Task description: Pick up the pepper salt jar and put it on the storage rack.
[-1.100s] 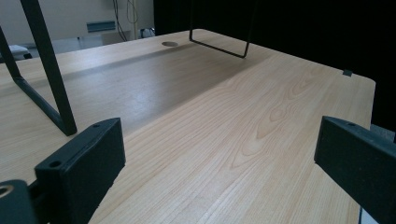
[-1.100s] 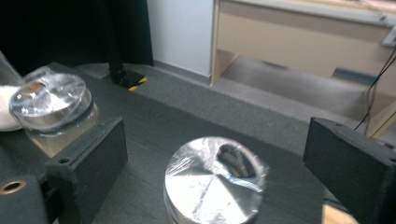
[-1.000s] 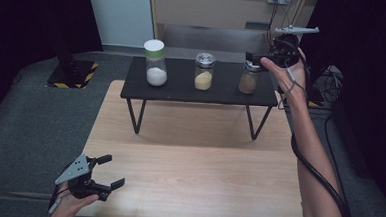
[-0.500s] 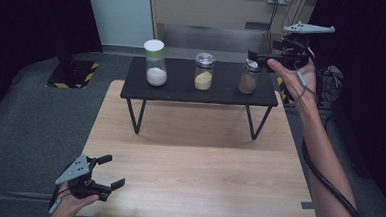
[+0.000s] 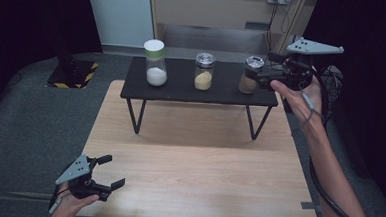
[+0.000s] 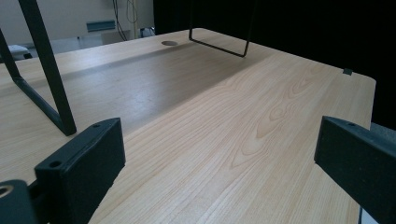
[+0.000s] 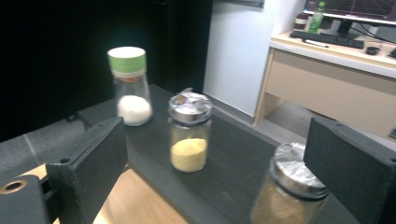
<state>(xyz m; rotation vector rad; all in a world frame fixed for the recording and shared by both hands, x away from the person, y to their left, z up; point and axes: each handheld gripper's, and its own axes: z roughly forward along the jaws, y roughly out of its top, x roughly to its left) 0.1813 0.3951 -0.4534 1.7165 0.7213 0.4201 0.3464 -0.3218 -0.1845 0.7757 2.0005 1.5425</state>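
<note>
Three jars stand in a row on a black stand point(image 5: 182, 93): a green-lidded jar of white powder point(image 5: 155, 62), a silver-lidded jar of yellow grains point(image 5: 204, 71) and a silver-lidded jar of brown grains point(image 5: 250, 75). My right gripper point(image 5: 266, 72) is open just right of the brown jar, level with it and not touching. In the right gripper view the brown jar point(image 7: 289, 196) sits between the open jaws point(image 7: 217, 154), nearer the right one, with the yellow jar point(image 7: 189, 133) and white jar point(image 7: 130, 86) beyond. My left gripper point(image 5: 105, 176) is open and empty over the table's front left corner.
The stand rests on thin black legs point(image 6: 51, 88) on a light wooden table point(image 5: 202, 174). A wooden desk point(image 7: 336, 79) with a keyboard and a bottle is behind the stand. Dark floor surrounds the table.
My right gripper has come down from above the stand's right end to the level of the brown jar. The left gripper has stayed in place.
</note>
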